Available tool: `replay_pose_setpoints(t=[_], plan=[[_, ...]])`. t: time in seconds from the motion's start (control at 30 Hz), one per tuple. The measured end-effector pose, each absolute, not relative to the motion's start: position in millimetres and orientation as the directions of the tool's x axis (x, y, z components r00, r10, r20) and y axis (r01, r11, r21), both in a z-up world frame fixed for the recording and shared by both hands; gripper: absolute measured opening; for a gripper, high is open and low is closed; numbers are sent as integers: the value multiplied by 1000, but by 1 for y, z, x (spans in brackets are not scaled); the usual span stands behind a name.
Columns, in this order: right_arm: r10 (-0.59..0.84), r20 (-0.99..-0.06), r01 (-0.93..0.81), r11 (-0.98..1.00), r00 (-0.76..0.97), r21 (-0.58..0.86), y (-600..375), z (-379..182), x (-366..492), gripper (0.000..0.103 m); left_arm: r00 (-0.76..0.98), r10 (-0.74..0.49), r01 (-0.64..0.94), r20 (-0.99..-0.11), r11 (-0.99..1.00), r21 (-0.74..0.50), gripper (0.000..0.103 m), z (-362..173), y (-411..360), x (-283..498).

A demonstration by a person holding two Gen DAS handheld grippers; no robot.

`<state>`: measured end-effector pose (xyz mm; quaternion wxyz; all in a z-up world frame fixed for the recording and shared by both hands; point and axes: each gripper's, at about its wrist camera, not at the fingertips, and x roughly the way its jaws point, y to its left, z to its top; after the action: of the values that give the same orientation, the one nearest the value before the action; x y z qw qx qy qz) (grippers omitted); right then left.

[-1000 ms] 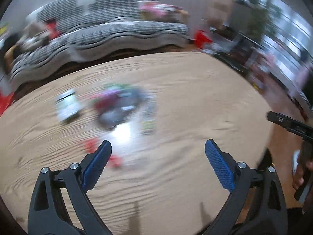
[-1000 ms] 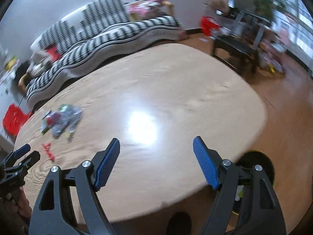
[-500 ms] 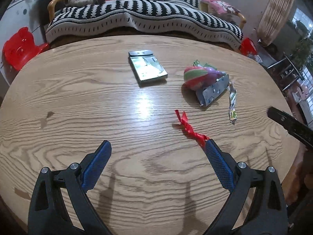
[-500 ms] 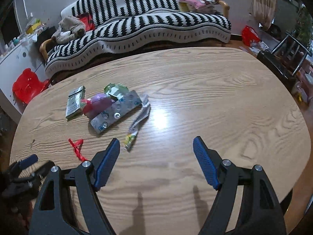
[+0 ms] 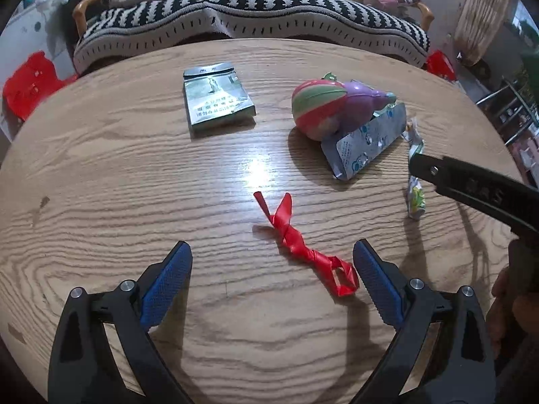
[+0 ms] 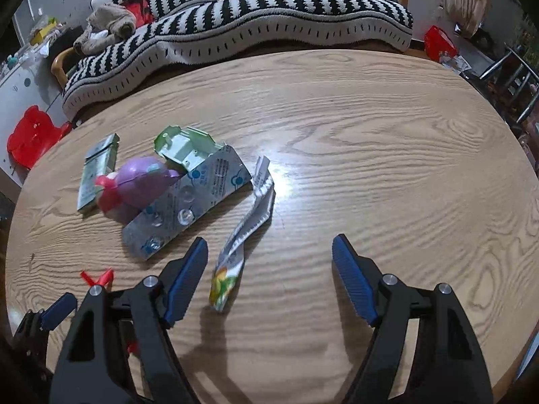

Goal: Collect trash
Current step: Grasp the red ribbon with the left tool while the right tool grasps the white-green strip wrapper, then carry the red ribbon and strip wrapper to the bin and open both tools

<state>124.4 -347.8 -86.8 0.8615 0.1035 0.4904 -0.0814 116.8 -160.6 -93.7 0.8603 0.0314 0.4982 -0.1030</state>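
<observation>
- Step in hand: approach. Left gripper (image 5: 271, 271) wide, empty, over red twisted wrapper (image 5: 303, 247) on table (image 5: 101, 175).
- Right gripper (image 6: 269, 269) wide, empty; long sachet (image 6: 242, 232) just inside its left finger.
- Next, in my judgement: lower, close.

Red ribbon (image 5: 303, 249) between the blue-padded left tongs (image 5: 271, 281); beyond them a black-and-white striped sofa (image 5: 256, 6), perhaps zigzag.

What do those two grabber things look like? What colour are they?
Both look the same. The left gripper and the right gripper each have two black plastic arms with triangle-shaped holes and shiny silver bolts. The fingertips carry bright blue pads with a bumpy grid texture. In the left view, the side of the right gripper shows raised letters, too blurred to read. No cables or sleeves show.
</observation>
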Motion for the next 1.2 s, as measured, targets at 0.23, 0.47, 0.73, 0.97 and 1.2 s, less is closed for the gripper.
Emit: replay_pose_setpoints(t=[0.23, 0.47, 0.73, 0.97, 1.2], plan=[[-76, -862, 180, 984, 501, 18, -338, -93, 138, 31, 519, -120, 258, -846, 966, 21, 73, -92, -174, 107], [-33, -869, 173, 983, 493, 61, -345, -87, 126, 11, 488, -183, 287, -854, 957, -41, 11, -85, -171, 103], [-30, -853, 179, 981, 520, 74, -356, -69, 95, 11, 466, -203, 281, -862, 957, -73, 11, -79, -161, 100], [-16, -844, 184, 978, 537, 99, -365, -57, 73, 11, 491, -210, 297, -845, 953, -64, 11, -66, -166, 94], [-31, -815, 199, 974, 579, 104, -383, -31, 29, 11, 509, -238, 332, -827, 941, -66, 11, -52, -188, 82]])
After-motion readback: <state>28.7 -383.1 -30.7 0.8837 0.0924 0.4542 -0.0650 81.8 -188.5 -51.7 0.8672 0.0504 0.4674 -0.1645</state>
